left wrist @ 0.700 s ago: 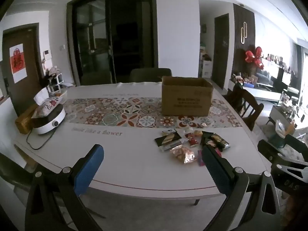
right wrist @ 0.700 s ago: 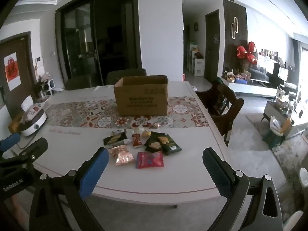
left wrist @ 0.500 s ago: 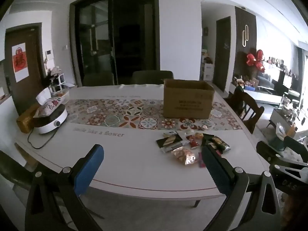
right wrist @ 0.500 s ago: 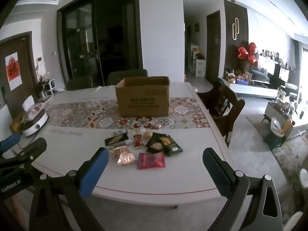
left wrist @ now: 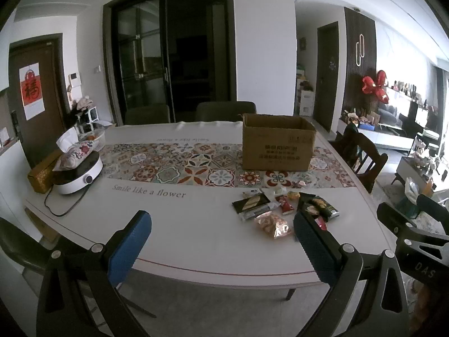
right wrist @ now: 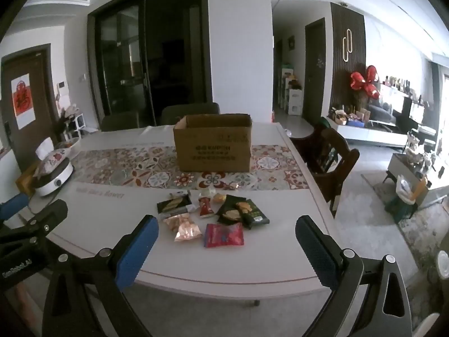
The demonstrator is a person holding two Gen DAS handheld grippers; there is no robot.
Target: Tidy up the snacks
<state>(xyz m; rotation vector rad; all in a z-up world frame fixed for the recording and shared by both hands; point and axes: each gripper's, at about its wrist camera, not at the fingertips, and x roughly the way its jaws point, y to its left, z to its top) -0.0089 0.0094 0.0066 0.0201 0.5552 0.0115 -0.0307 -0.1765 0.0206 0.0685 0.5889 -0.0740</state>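
Note:
Several snack packets lie in a loose pile on the white table (right wrist: 266,258): a red packet (right wrist: 223,234), a shiny orange packet (right wrist: 183,227), a dark green packet (right wrist: 241,210) and a black bar packet (right wrist: 173,204). The pile also shows in the left wrist view (left wrist: 280,210). An open cardboard box (right wrist: 213,146) stands behind them on the patterned runner (right wrist: 126,168); it also shows in the left wrist view (left wrist: 277,146). My left gripper (left wrist: 221,241) is open and empty near the table's front edge. My right gripper (right wrist: 226,247) is open and empty, in front of the snacks.
A white cooker (left wrist: 77,174) with a tissue pouch and a cord sits at the table's left end beside a gold box (left wrist: 42,172). Dark chairs stand behind the table (left wrist: 224,111) and at its right side (right wrist: 331,151).
Both grippers have moved slightly closer to the table and the views have tilted a little. Both stay open and empty. The snacks and box have not moved.

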